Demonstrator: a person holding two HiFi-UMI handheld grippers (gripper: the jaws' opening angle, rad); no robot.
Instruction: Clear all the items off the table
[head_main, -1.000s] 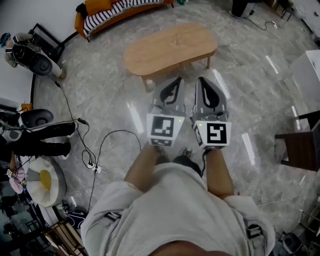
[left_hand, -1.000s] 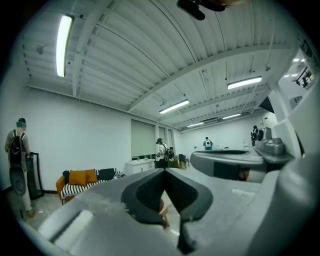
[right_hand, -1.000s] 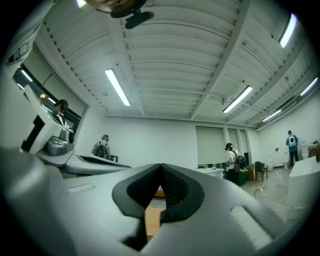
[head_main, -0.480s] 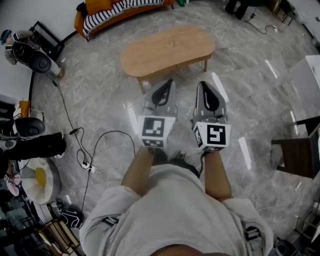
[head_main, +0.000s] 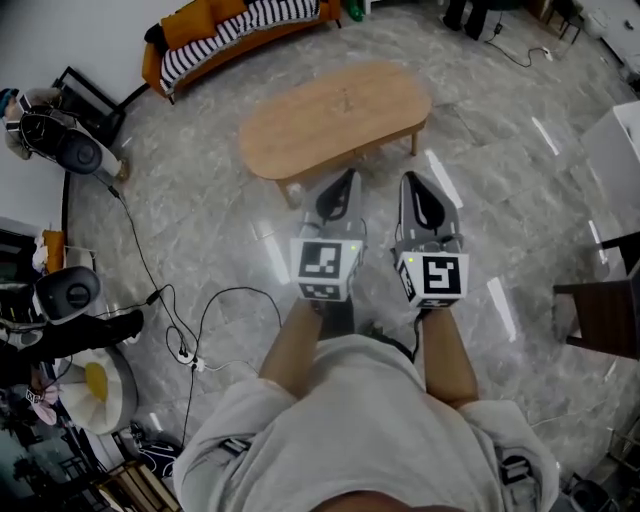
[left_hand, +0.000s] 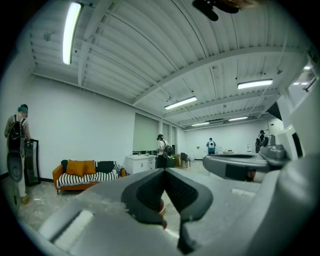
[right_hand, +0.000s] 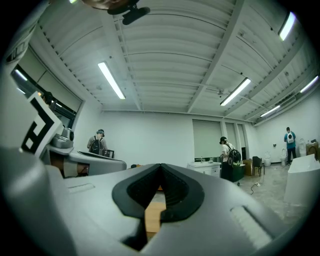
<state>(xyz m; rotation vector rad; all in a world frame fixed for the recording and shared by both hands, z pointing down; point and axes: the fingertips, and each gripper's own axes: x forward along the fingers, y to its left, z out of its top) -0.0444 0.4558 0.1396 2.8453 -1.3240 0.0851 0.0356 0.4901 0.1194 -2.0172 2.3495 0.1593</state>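
Grey marble floor (head_main: 200, 230) fills the room, with an orange sofa (head_main: 230, 25) at the far wall and the oval wooden desk (head_main: 335, 110) standing well ahead of the person. From the head view no item can be made out on its top.

Both tools are held side by side near the body and aimed at the desk, probably because it is out of reach. The left tongs (head_main: 349, 173) and right tongs (head_main: 410, 178) are clenched on nothing.

Only the gripper views show people across the hall. Through the right tongs a strip of the desk's wood shows.
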